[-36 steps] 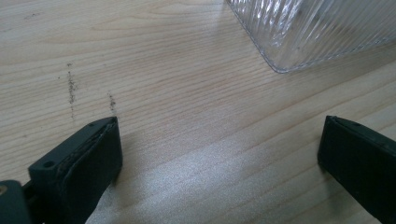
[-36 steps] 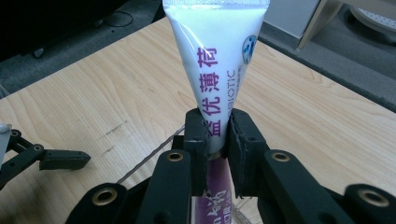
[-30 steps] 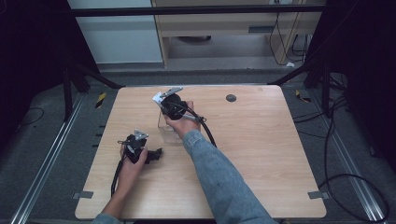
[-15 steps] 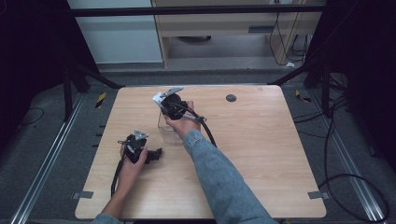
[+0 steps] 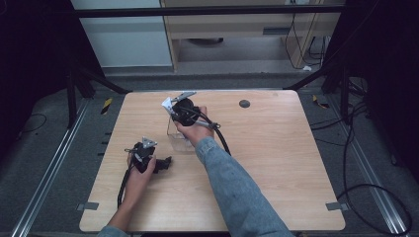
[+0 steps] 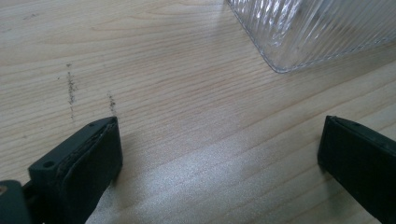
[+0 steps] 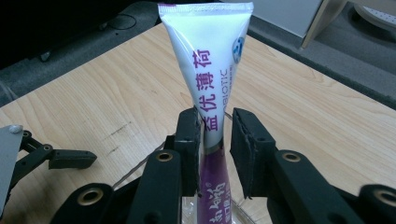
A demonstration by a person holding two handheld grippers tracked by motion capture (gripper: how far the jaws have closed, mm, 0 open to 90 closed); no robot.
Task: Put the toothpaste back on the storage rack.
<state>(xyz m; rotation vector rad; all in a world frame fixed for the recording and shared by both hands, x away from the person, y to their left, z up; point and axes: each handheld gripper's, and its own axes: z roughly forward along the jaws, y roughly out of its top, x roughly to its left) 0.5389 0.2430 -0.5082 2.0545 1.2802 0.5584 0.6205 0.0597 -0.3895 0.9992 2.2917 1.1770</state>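
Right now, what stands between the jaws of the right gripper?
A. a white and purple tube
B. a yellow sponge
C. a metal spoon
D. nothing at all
A: in the right gripper view a white and purple tube with printed characters rises between the jaws of the right gripper, above a clear ribbed container.

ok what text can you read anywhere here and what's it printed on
"益优薄荷": purple characters running down the white part of the tube between the right gripper's jaws.
"BIOTIC": small grey letters beside them on the same tube; the start of the word curves out of sight.
Round blue logo near the tube's top edge: too small to read.
White characters on the tube's purple lower part: partly hidden, not readable.
No text elsewhere.
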